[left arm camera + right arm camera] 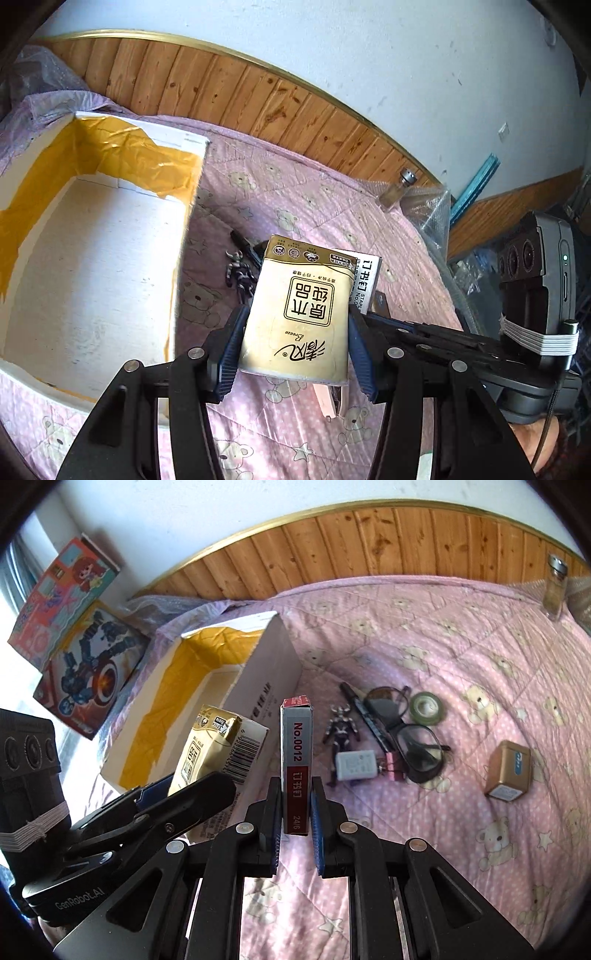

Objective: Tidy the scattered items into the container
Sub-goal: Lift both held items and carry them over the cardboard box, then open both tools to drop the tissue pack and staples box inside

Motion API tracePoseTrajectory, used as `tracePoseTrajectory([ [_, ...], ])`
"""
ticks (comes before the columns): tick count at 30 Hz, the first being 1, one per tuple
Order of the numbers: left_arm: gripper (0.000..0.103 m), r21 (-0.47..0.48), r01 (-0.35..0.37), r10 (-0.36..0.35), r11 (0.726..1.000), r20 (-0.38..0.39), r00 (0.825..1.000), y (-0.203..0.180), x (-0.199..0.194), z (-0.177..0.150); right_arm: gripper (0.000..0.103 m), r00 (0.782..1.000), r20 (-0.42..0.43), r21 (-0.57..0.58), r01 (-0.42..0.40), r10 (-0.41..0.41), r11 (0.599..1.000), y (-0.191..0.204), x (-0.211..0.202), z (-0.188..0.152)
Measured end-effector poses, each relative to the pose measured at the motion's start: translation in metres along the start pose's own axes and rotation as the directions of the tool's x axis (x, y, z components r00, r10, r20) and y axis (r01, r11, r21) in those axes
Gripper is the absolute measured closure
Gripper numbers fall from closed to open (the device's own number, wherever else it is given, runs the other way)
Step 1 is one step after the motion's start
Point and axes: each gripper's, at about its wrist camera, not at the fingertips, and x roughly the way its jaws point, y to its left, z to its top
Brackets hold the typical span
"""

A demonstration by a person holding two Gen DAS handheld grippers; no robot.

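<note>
A big bed (461,635) with a pink teddy-bear cover holds everything. On it sits a white box (110,258) with yellow tape inside. The box is open at the top, and nothing can be seen lying in it.

The left gripper (295,350) has its fingers (229,350) squeezed tight on a cream tissue pack (299,314). The pack is up in the air, just beside the box. The right gripper (295,823) has its fingers (317,830) squeezed tight on a thin staple box (296,764) that stands upright, red and grey, also up off the bed.

More things lie on the cover, near the box. There is a pair of glasses (417,746), a small brown box (508,775) well apart from the rest, a roll of green tape (426,707), a dark toy figure (341,731), a black pen (365,716) and a small white charger (356,764). A little glass bottle (554,587) stands far off by the wooden wall.
</note>
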Motion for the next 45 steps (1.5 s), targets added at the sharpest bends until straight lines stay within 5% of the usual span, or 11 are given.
tracePoseTrajectory([
  [17, 0.05, -0.184, -0.094, 0.121, 0.979, 0.145, 0.982, 0.1, -0.077, 0.032, 0.088, 0.992, -0.097, -0.187, -0.092, 0.075, 0.978, 0.101, 0.051, 0.024],
  [33, 0.049, -0.275, -0.286, 0.305, 0.918, 0.028, 0.952, 0.166, -0.063, 0.04, 0.088, 0.966, -0.255, -0.192, -0.102, 0.051, 0.976, 0.127, 0.125, 0.03],
  [39, 0.045, -0.271, -0.361, 0.375, 0.892, -0.002, 0.927, 0.175, -0.057, 0.039, 0.085, 0.964, -0.264, -0.186, -0.075, 0.023, 0.98, 0.128, 0.14, 0.034],
  [45, 0.044, -0.263, -0.36, 0.374, 0.895, 0.004, 0.927, 0.172, -0.057, 0.038, 0.077, 0.969, -0.247, -0.185, -0.07, 0.023, 0.98, 0.13, 0.136, 0.031],
])
